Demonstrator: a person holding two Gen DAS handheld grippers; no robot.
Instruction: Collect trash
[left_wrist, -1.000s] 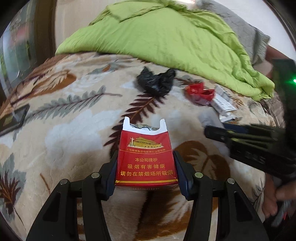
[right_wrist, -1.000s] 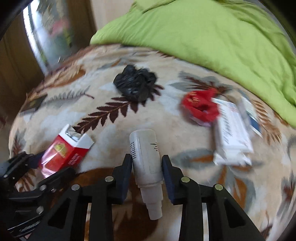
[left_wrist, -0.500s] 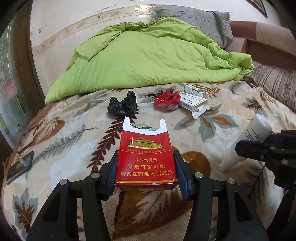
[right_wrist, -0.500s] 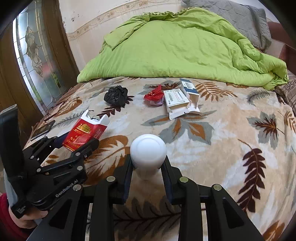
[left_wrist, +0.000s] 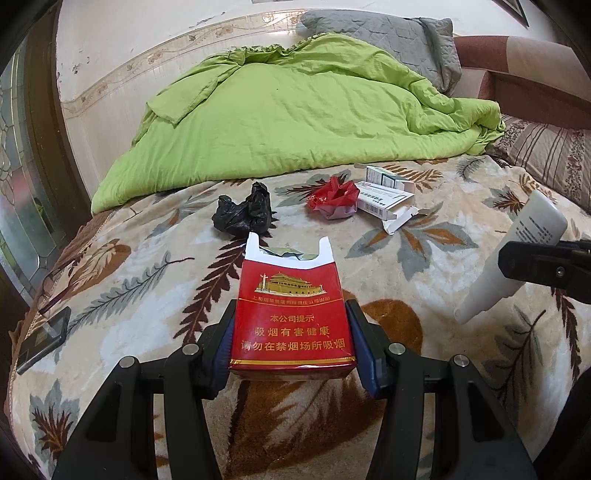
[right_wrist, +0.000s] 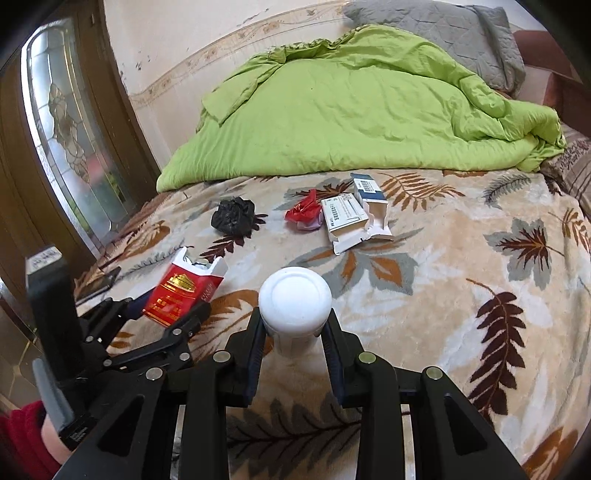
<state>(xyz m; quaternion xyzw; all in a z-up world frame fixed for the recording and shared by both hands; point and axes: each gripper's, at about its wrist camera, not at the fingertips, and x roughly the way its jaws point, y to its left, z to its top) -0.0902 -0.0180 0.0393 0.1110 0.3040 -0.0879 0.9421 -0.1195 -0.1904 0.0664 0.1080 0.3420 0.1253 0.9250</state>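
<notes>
Soft daylight, sharp, fisheye-bent edges

A bed (left_wrist: 424, 266) with a leaf-patterned blanket fills the room. A green quilt (left_wrist: 295, 122) is heaped at its far side, a grey pillow (left_wrist: 388, 40) behind it against the pale wall (left_wrist: 147, 33). A wooden door (right_wrist: 66, 129) with leaded glass stands left of the bed.

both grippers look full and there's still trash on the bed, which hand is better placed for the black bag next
Left, narrowly. Both are full: the left gripper clamps the red cigarette pack, the right gripper the white bottle. The black bag lies straight ahead of the left; either must unload first.
</notes>
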